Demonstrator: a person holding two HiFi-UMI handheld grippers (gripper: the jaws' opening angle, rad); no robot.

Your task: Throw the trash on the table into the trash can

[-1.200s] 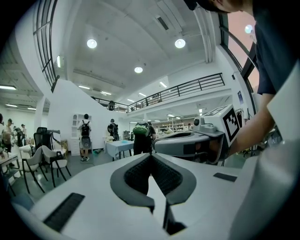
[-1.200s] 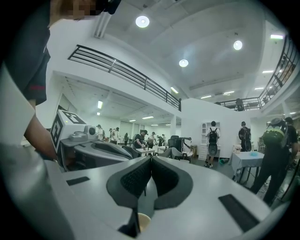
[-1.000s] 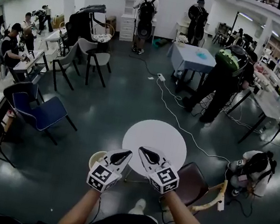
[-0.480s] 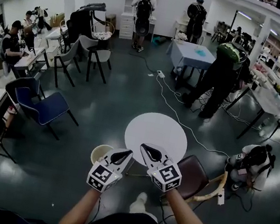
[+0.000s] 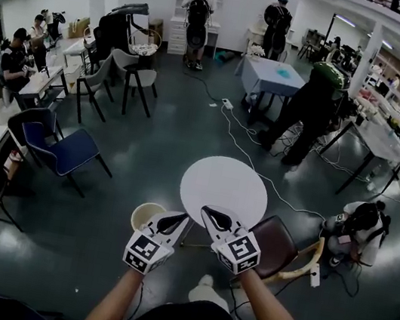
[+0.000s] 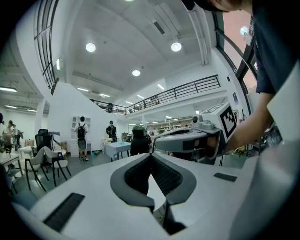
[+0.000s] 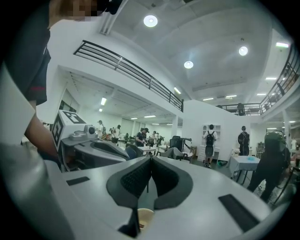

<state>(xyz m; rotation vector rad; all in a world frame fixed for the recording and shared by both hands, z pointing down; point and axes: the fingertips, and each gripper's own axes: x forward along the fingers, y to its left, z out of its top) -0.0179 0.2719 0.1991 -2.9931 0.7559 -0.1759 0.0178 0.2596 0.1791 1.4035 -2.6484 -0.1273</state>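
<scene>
A round white table (image 5: 224, 190) stands just ahead of me, and nothing shows on its top. A cream trash can (image 5: 145, 216) sits on the floor at its near left, partly hidden behind my left gripper (image 5: 178, 221). The can also shows through the gap under my right gripper's jaws (image 7: 144, 216). My right gripper (image 5: 208, 212) hovers over the table's near edge. Both grippers point forward side by side, held up in the air. In each gripper view the jaws meet with nothing between them: left gripper (image 6: 151, 155), right gripper (image 7: 150, 157).
A brown chair (image 5: 274, 247) stands at the table's near right, with a person crouching (image 5: 356, 229) beyond it. A white cable (image 5: 258, 175) runs across the dark floor behind the table. A blue chair (image 5: 60, 150) is at left. People, tables and chairs fill the far room.
The table and the trash can have shifted slightly up in the head view, and more of the can shows. Both grippers hold the same pose, still shut.
</scene>
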